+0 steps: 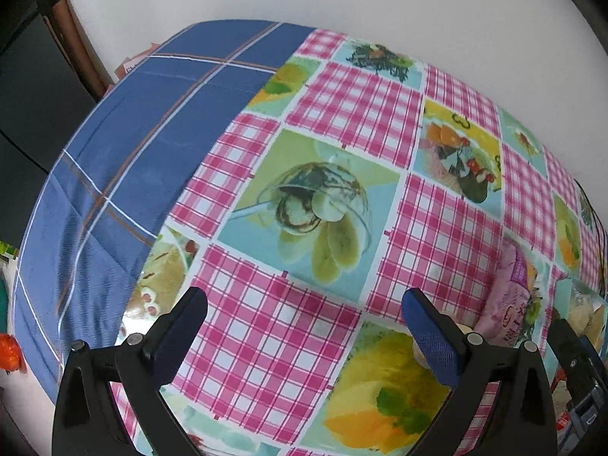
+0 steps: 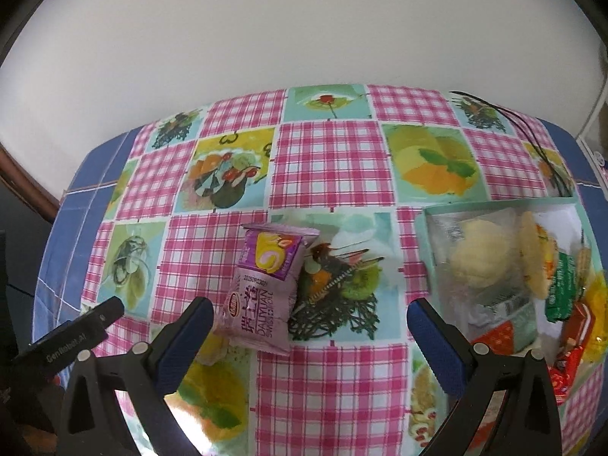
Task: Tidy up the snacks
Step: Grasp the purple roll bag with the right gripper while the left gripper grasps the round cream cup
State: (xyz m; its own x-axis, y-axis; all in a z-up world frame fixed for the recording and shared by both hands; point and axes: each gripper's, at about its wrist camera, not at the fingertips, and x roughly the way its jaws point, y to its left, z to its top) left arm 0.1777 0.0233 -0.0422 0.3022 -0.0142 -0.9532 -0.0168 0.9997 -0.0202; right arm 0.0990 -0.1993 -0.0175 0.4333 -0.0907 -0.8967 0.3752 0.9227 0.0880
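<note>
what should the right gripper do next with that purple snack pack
Probably ease the right gripper forward and slightly left so its open fingers straddle the purple swiss roll pack. The pack lies loose on the tablecloth, outside the teal box that already holds other snacks, and the gripper holds nothing.

Glossy plastic tablecloth (image 2: 330, 159) over matt blue cloth (image 1: 125, 144); shiny purple foil snack packet (image 2: 266, 288).

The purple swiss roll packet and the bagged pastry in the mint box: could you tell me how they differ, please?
The purple swiss roll packet lies loose on the tablecloth; the bagged pastry sits inside the mint box. The packet's wrapper is opaque and printed; the pastry's bag is clear, showing pale yellow. Both are sealed snacks, untouched by either open gripper.
</note>
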